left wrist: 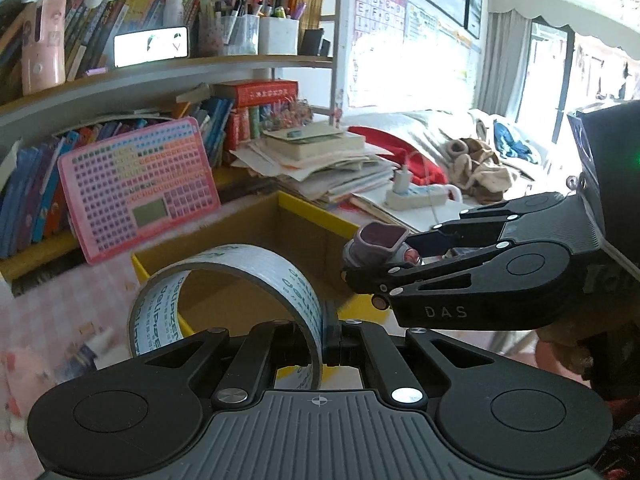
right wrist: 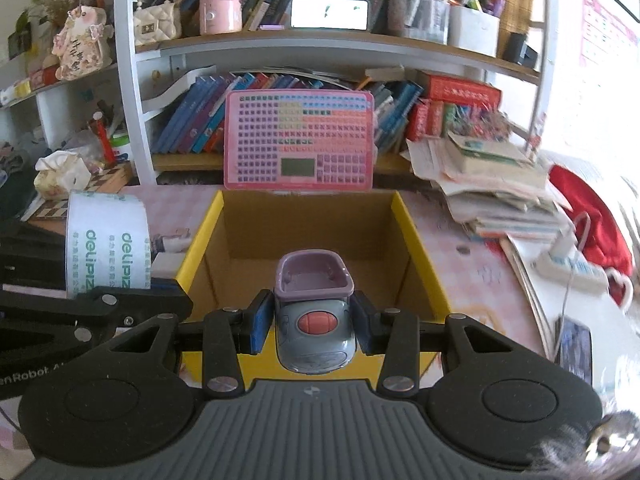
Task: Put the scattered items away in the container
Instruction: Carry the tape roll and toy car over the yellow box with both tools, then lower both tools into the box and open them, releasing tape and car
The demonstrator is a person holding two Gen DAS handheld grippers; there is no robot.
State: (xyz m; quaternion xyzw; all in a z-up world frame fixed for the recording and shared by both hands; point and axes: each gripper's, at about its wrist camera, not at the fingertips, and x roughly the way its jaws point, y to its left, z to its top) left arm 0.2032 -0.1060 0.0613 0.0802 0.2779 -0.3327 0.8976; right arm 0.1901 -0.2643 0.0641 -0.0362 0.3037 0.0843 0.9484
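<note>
The left tool (left wrist: 332,344) is clamped on the wall of a tape roll (left wrist: 224,300), held at the near-left corner of the yellow cardboard box (right wrist: 412,240). The right tool (right wrist: 310,320) grips a toy car (right wrist: 314,320) above the box's near edge on the pink worktop (right wrist: 480,264).

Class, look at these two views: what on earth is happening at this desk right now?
A person is tidying with a hand-held tool in each hand. The left tool is shut on the wall of a roll of printed tape, and the right tool is clamped on a small grey and purple toy car. Both are held above the near edge of an open yellow cardboard box, which looks empty inside. Nothing has been dropped in yet.
</note>
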